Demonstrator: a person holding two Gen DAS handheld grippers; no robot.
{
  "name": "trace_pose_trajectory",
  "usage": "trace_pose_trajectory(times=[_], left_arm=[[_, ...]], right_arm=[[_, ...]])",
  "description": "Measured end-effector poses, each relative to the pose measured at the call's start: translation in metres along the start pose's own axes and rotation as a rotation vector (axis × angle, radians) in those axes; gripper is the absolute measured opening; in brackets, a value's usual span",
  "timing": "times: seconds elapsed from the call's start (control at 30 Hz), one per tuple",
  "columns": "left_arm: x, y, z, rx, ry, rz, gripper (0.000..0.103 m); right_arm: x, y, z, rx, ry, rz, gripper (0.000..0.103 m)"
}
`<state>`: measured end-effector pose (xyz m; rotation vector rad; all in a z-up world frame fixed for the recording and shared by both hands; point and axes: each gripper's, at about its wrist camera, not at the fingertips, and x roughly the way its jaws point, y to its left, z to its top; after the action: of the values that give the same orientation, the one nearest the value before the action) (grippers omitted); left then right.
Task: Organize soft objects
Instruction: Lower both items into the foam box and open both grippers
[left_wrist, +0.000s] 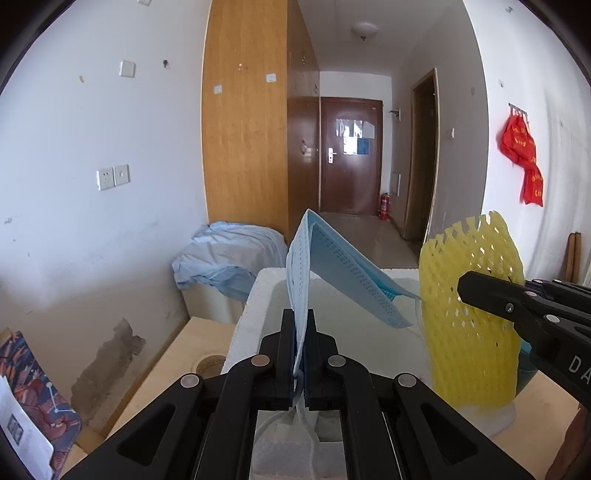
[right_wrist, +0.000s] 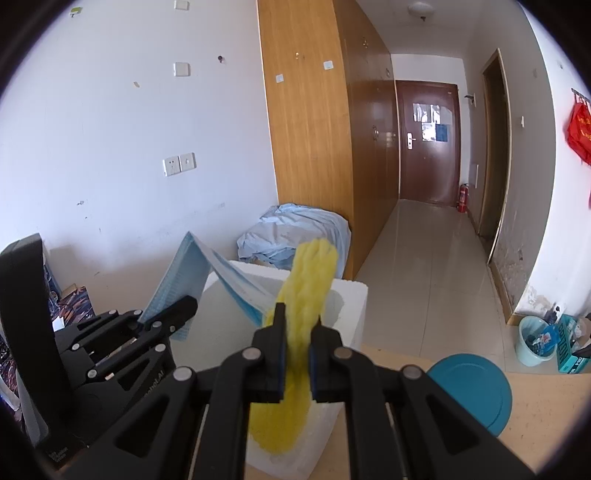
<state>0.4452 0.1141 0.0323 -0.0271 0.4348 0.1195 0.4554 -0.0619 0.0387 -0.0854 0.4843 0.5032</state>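
Observation:
My left gripper (left_wrist: 300, 325) is shut on a folded stack of blue face masks (left_wrist: 332, 266), which stands up and droops to the right over a white foam box (left_wrist: 245, 314). In the right wrist view the left gripper (right_wrist: 184, 308) and the masks (right_wrist: 192, 273) show at the left. My right gripper (right_wrist: 297, 321) is shut on a yellow foam fruit net (right_wrist: 310, 280), held upright above the same foam box (right_wrist: 351, 306). From the left wrist camera the yellow net (left_wrist: 472, 295) hangs at the right, pinched by the right gripper (left_wrist: 469, 286), just touching the masks' drooping end.
The box sits on a light wooden table (left_wrist: 173, 354). A teal round lid (right_wrist: 471, 391) lies on the table at the right. A roll of tape (left_wrist: 208, 363) lies left of the box. Crumpled blue cloth (left_wrist: 229, 258) covers something behind; a patterned item (left_wrist: 33, 384) sits far left.

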Motion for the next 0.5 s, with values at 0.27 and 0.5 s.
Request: trace_pose_trajectory(times=[0.27,0.5], left_arm=[[0.0008,-0.0005,0.0016,0.018,-0.007,0.028,0.041],[-0.0065,-0.0002,0.0027,0.018,-0.041,0.043,0.060]], right_arm=[[0.0014,0.0002,0.0006,-0.001,0.002,0.004,0.012],[0.0014,-0.0005,-0.0005,0.000,0.001,0.006,0.012]])
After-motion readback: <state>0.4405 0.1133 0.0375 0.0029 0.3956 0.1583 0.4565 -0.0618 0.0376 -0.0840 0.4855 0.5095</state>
